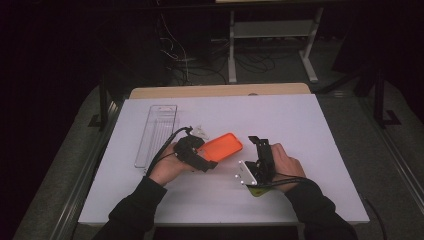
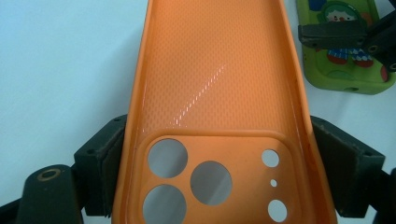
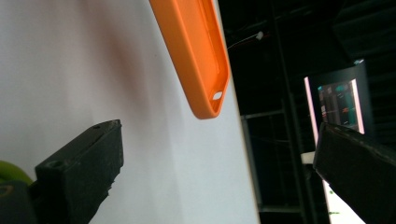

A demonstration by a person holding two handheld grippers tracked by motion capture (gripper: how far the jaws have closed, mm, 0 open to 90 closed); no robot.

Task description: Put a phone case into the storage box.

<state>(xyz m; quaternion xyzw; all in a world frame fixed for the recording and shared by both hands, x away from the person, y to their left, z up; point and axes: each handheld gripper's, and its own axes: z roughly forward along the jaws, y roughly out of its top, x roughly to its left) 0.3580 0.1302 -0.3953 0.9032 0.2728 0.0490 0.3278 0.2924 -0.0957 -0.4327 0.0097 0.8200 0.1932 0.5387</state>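
Observation:
An orange phone case (image 1: 223, 146) lies near the table's middle, its inside facing up. My left gripper (image 1: 206, 159) is shut on its camera-cutout end, and in the left gripper view the black pads (image 2: 103, 163) press both long sides of the orange case (image 2: 215, 93). My right gripper (image 1: 259, 141) is to the right of it, turned on its side, open and holding nothing. In the right gripper view its jaws stand wide apart (image 3: 210, 163), with the orange case (image 3: 194, 56) farther off. A green cartoon phone case (image 1: 257, 192) (image 2: 341, 60) lies under the right hand.
A clear plastic tray (image 1: 156, 134) lies at the left of the white table top (image 1: 300, 125), with a small clear piece (image 1: 201, 131) beside it. Beyond the far edge are a wooden strip, cables and a desk frame (image 1: 270, 30) in the dark.

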